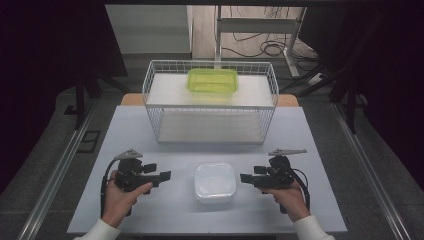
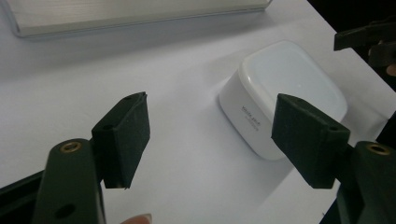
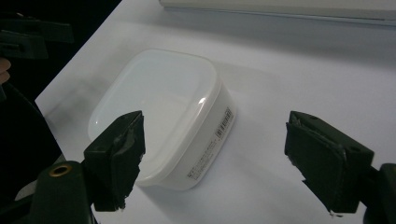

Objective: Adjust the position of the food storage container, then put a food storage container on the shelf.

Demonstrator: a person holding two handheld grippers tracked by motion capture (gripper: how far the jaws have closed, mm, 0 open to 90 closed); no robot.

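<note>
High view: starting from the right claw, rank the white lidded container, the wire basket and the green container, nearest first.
1. The white square lidded plastic container, on the table just left of the right claw, between the two claws.
2. The white wire basket, farther back at the table's middle.
3. The green translucent plastic container, farthest, sitting on the basket's upper shelf at the back.

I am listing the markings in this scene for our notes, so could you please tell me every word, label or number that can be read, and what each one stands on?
None can be read.
Small grey print on the side wall of the white container: two short lines, too blurred to read.
Barcode and a line of fine print on its other side wall: too small to read.
Green container in the wire basket: no print visible.
</note>
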